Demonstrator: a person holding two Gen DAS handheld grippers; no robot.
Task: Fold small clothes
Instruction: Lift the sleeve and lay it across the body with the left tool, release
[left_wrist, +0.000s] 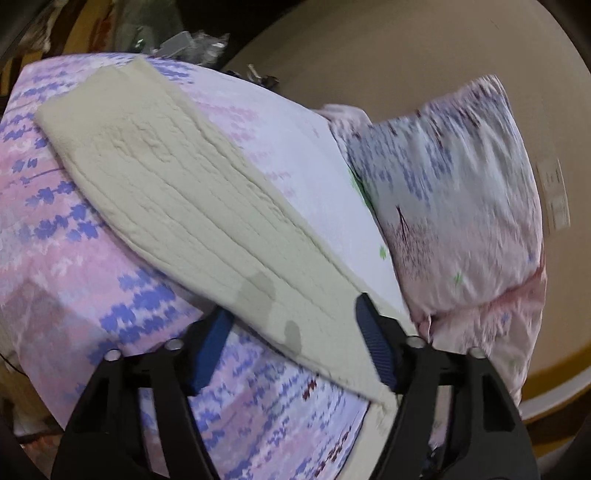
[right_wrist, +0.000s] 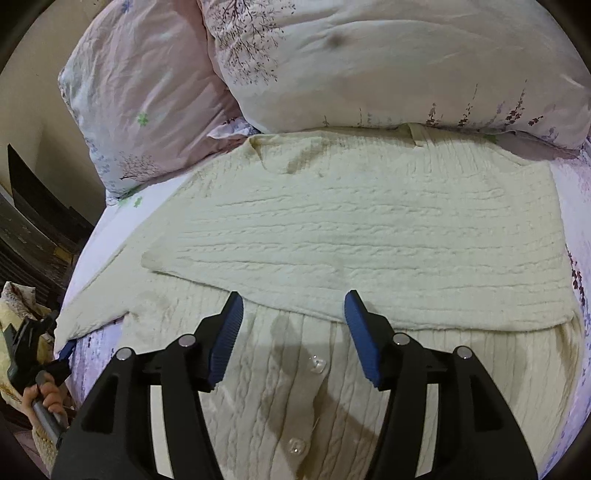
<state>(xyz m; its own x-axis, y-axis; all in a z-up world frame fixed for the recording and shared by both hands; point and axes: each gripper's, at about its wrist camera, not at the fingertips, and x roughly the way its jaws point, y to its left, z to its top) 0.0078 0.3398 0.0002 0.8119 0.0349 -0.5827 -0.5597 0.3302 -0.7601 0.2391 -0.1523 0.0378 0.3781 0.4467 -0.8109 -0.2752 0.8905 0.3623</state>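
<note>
A cream cable-knit cardigan (right_wrist: 369, 229) lies flat on the floral bedsheet (right_wrist: 569, 192), with one part folded across its buttoned front. Clear buttons (right_wrist: 317, 363) run down the placket. My right gripper (right_wrist: 293, 325) hovers open over the placket, just below the folded edge, with nothing gripped. In the left wrist view the cardigan (left_wrist: 177, 184) stretches away as a long strip. Its near end lies between the wide-set fingers of my left gripper (left_wrist: 295, 332), whose pads do not press on it. From the right wrist view, the left gripper (right_wrist: 66, 350) sits at the garment's left corner, held by a hand (right_wrist: 44, 398).
A pink floral pillow (right_wrist: 140, 92) and a white pillow (right_wrist: 388, 66) lie against the cardigan's far side. That pink pillow (left_wrist: 454, 206) is right of the garment in the left view, with a beige wall (left_wrist: 406, 55) behind. Clutter (left_wrist: 184, 40) sits beyond the bed.
</note>
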